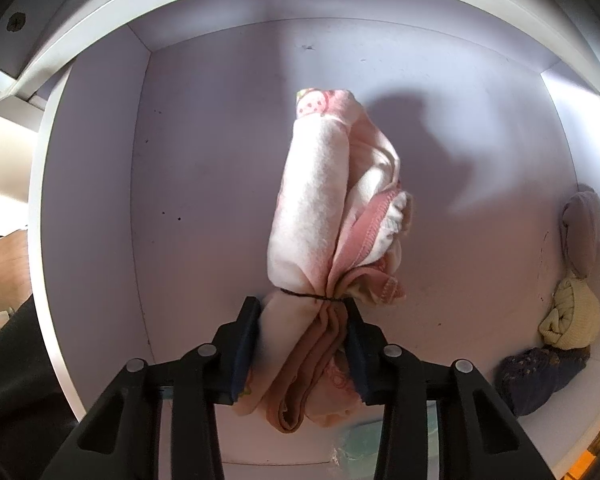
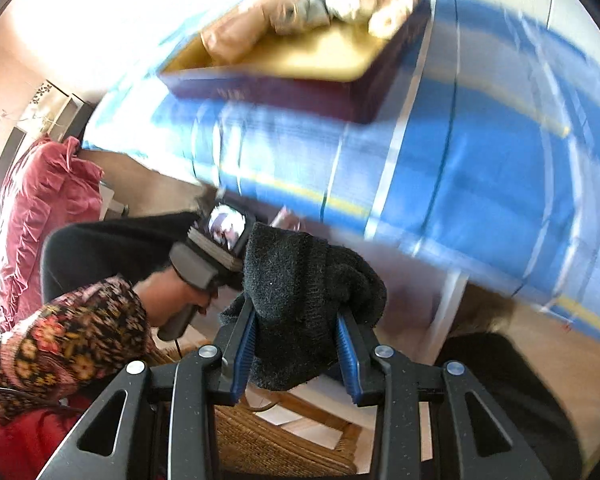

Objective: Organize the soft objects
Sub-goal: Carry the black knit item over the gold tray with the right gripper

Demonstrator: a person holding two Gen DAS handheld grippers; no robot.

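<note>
My left gripper (image 1: 304, 312) is shut on a pink rolled cloth bundle (image 1: 332, 200) tied with a dark thread. It holds the bundle over the floor of a white drawer (image 1: 204, 200). My right gripper (image 2: 296, 328) is shut on a black knitted sock bundle (image 2: 300, 284) and holds it in the air. Behind it, blurred, a dark box with a gold inside (image 2: 300, 52) holds several soft rolled items and stands on a blue striped cloth (image 2: 480, 160).
In the drawer's right side lie a grey-purple rolled sock (image 1: 580, 228), a cream one (image 1: 572, 316) and a dark blue one (image 1: 536, 376). In the right wrist view the person's hand holds the other gripper's handle (image 2: 196, 276). A red cushion (image 2: 44, 208) is at left, and a woven mat (image 2: 276, 440) is below.
</note>
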